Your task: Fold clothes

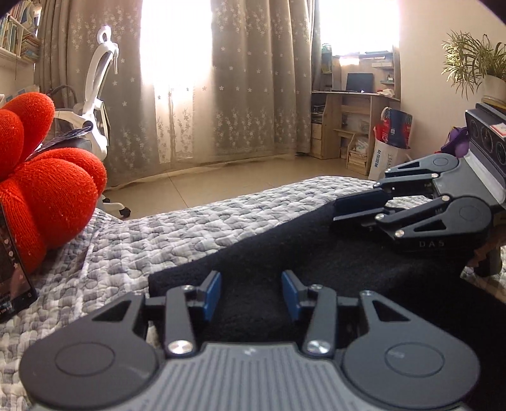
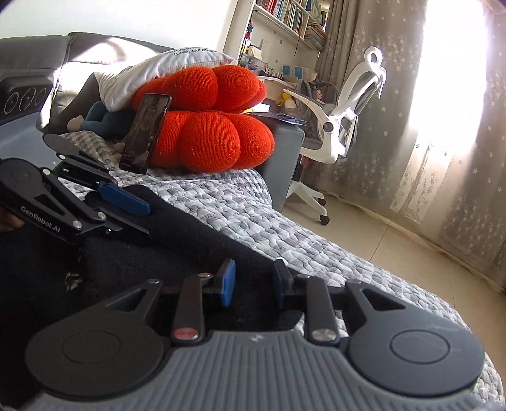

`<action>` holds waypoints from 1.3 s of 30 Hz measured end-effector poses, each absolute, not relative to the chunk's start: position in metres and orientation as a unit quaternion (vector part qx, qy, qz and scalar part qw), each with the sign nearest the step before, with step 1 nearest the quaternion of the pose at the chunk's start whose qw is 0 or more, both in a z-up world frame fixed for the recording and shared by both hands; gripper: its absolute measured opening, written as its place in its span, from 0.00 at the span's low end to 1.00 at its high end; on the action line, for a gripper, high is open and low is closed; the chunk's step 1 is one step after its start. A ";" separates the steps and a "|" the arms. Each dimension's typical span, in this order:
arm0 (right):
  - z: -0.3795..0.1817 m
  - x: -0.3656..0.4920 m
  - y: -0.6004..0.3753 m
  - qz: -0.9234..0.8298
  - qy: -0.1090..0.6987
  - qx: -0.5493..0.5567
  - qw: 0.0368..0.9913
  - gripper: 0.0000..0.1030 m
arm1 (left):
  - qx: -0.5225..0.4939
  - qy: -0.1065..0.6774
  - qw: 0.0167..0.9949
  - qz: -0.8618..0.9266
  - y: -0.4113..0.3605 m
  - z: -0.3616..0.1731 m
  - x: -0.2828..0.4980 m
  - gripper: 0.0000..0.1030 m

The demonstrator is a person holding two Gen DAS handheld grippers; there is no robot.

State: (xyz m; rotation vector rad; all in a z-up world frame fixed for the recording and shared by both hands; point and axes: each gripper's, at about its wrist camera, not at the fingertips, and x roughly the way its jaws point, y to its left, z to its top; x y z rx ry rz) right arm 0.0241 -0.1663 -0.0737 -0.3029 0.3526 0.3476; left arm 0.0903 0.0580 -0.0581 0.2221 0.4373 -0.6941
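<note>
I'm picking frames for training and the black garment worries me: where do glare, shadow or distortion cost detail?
Left wrist: window blown out white, black garment nearly textureless, fisheye bows the floor edge. Right wrist: window flares at right, garment dark again, quilt well lit and sharp.

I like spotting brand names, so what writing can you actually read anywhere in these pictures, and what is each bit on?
"GenRobot.AI": on the left gripper, side of its body.
"DAS": on the right gripper, partly hidden.
"Lonely but afraid": on the grey pillow; the line above is cut off.
White paper bag: print too blurred.
Book spines on the shelf: too small.
</note>
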 end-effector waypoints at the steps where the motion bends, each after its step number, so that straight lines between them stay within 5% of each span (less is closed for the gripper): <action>1: -0.072 0.021 -0.165 0.170 0.171 -0.154 0.958 0.26 | 0.112 0.209 0.912 -0.336 0.058 -0.056 0.088 0.44; 35: -0.068 -0.032 -0.164 0.224 0.191 -0.166 0.941 0.33 | 0.089 0.214 0.900 -0.368 0.071 -0.051 0.064 0.45; 37: -0.062 -0.039 -0.165 0.221 0.191 -0.153 0.944 0.37 | 0.075 0.219 0.903 -0.361 0.076 -0.046 0.060 0.48; 39: -0.055 -0.045 -0.167 0.218 0.196 -0.134 0.947 0.44 | 0.052 0.230 0.904 -0.356 0.082 -0.038 0.056 0.61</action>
